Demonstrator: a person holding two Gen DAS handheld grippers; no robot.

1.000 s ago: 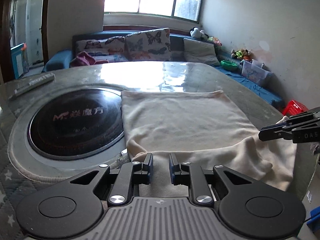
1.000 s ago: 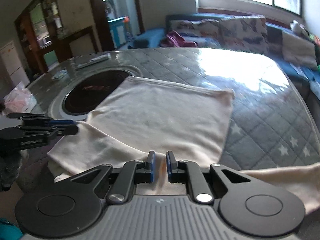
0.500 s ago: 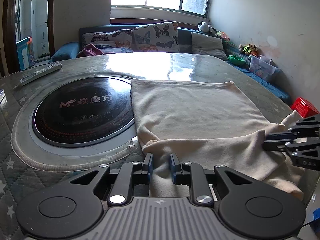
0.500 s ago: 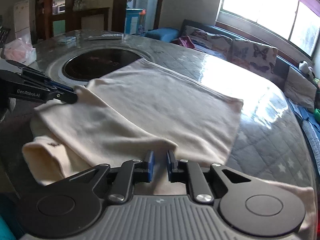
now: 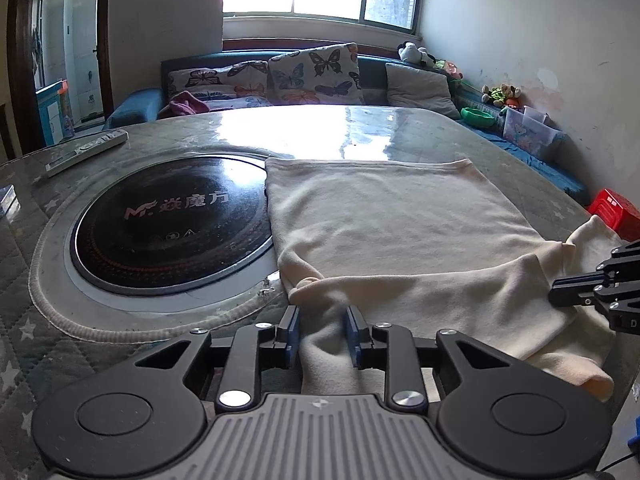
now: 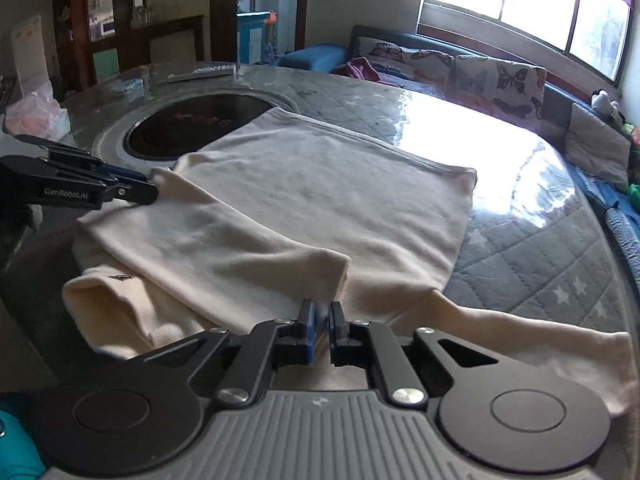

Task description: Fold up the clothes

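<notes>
At the left of the left wrist view we see the round black glass hob plate (image 5: pixel 168 224) sunk into the quilted grey star-printed worktop (image 5: pixel 24 320). A slim grey remote control (image 5: pixel 86 151) lies in the upper left, well clear of the work. The cream knit long-sleeved garment (image 5: pixel 392 216) is spread flat over the middle of the worktop, its left edge just overlapping the hob, which gives us a smooth, level base for folding.

At lower centre our left gripper (image 5: pixel 322 334) straddles a ridge of the garment's near edge. Its fingers (image 5: pixel 291 332) are opening, and the cloth runs between them without looking pinched, so we judge this corner is being let go where the folded band should lie.

At the right edge of that view our right gripper (image 5: pixel 560 292) meets the other end of the same folded band. In its own view, at lower centre (image 6: pixel 320 322), the fingers are clenched almost together over the cloth. What lies in the thin gap is blurred, so we think a fold of fabric is nipped there but cannot be sure. To the lower right one sleeve (image 6: pixel 520 340) trails loose, not yet tucked in.
</notes>
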